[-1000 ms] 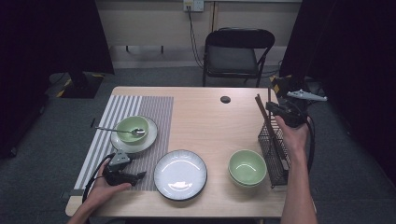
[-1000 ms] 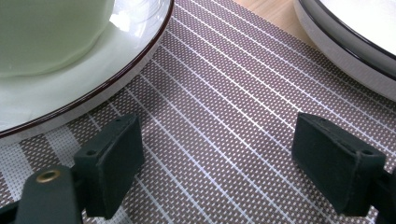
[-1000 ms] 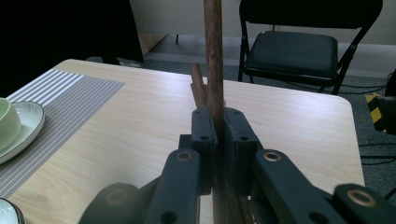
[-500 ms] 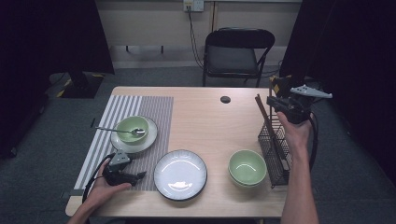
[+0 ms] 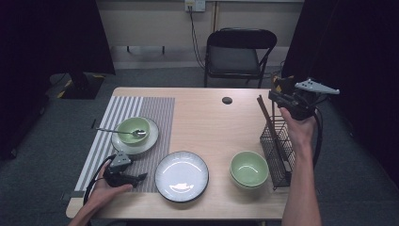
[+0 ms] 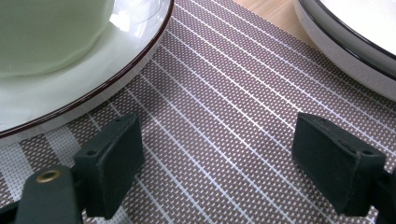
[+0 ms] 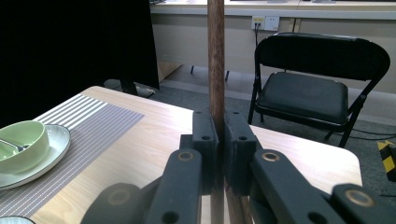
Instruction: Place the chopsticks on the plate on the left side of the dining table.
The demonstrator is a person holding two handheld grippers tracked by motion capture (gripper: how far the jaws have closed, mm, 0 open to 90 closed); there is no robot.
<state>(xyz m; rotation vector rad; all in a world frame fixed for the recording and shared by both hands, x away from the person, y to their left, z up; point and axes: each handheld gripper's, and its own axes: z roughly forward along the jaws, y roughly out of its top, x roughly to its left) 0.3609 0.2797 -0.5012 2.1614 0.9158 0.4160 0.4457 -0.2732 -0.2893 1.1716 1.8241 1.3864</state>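
My right gripper (image 7: 220, 140) is shut on a brown wooden chopstick (image 7: 215, 56), which stands upright between its pads. In the high view this gripper (image 5: 277, 98) is held above the far end of a black wire rack (image 5: 278, 151), and a dark chopstick (image 5: 266, 118) slants up out of the rack beside it. My left gripper (image 5: 137, 177) rests on the striped placemat (image 5: 150, 113) near the front edge. Its jaws stand open (image 6: 219, 172) with only mat between them.
A green bowl (image 5: 133, 129) with a spoon (image 5: 115, 131) sits on a small plate at the left. A white dark-rimmed plate (image 5: 182, 175) lies in front. Stacked green bowls (image 5: 249, 168) stand beside the rack. A black folding chair (image 5: 237, 56) stands behind the table.
My right hand has risen a little with the chopstick in its grip. The left hand and gripper have stayed where they were.
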